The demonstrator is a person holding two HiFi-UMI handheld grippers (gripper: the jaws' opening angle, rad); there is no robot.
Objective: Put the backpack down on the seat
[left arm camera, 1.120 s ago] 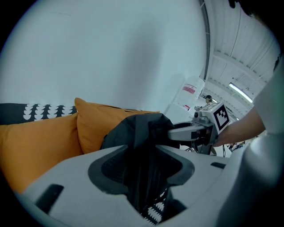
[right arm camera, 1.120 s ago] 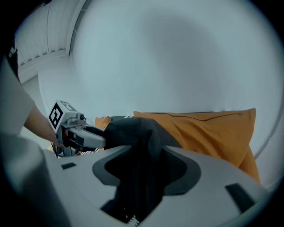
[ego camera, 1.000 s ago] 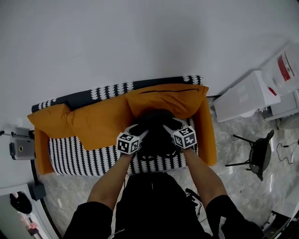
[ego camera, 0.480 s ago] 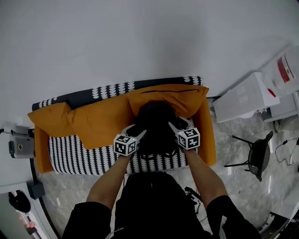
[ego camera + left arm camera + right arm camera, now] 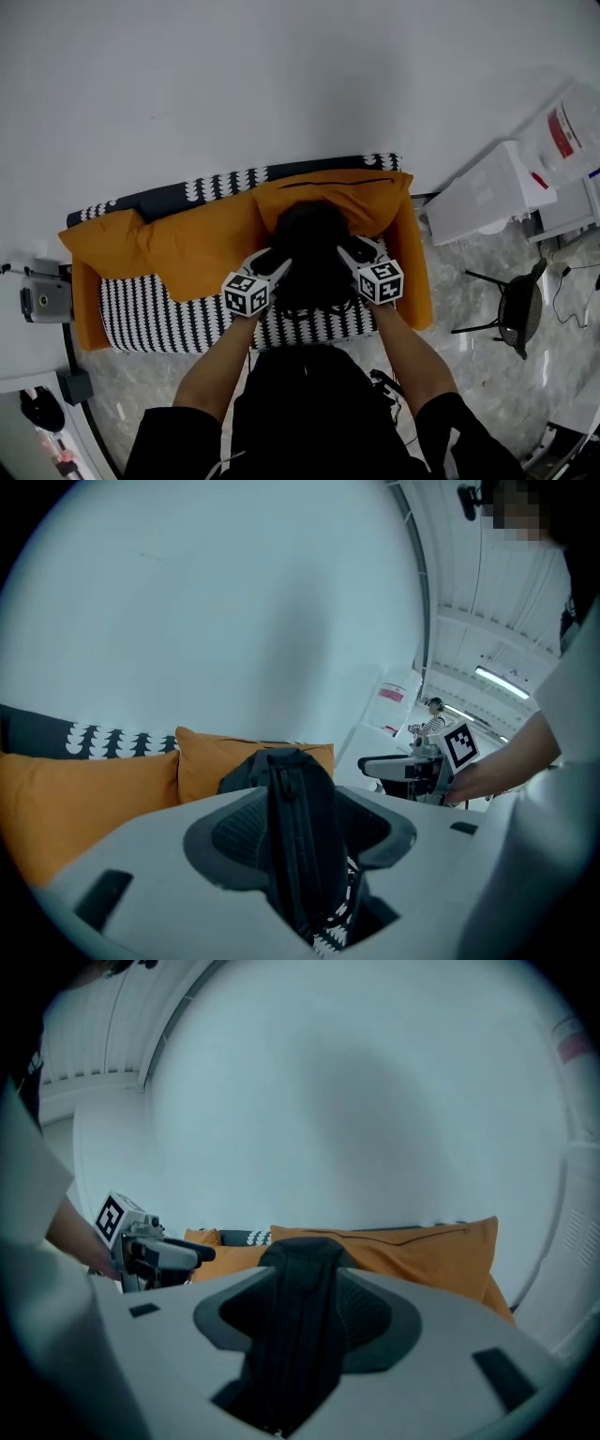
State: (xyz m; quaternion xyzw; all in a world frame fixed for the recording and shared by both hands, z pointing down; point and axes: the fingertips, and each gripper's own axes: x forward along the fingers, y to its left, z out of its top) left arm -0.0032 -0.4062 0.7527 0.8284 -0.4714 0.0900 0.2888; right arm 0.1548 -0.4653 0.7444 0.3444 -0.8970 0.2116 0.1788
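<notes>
Backpack (image 5: 309, 248) sits upright on the striped seat (image 5: 150, 314), its back against the right-hand orange cushion (image 5: 370, 202). Its long axis runs up, nearly in line with the cushion's face. It lies straight ahead of both pairs of jaws and between them. The left gripper (image 5: 274, 264) is at its left flank and the right gripper (image 5: 354, 251) at its right flank. Both point forward and somewhat down at it, and neither hand is plainly nearer than the other.

The left gripper's jaws have just been opening and now stand wide apart. A black strap (image 5: 295, 846) runs up between them toward the top of the pack, with pad surface showing bare on either side of it. The strap looks loose, not pinched.

The right gripper's jaws are also apart. A second strap (image 5: 291, 1335) lies in the gap between them, with dark pad visible on both sides, so nothing looks clamped there either.

The pack seems to bear its own weight on the seat, so I judge the placing itself as good as done. The next move depends on each strap running lengthwise through an open gap. Each gripper would have to back off along its own pointing line, away from the cushion, so that a jaw tip does not hook a strap and tip the pack forward off the seat's edge.
</notes>
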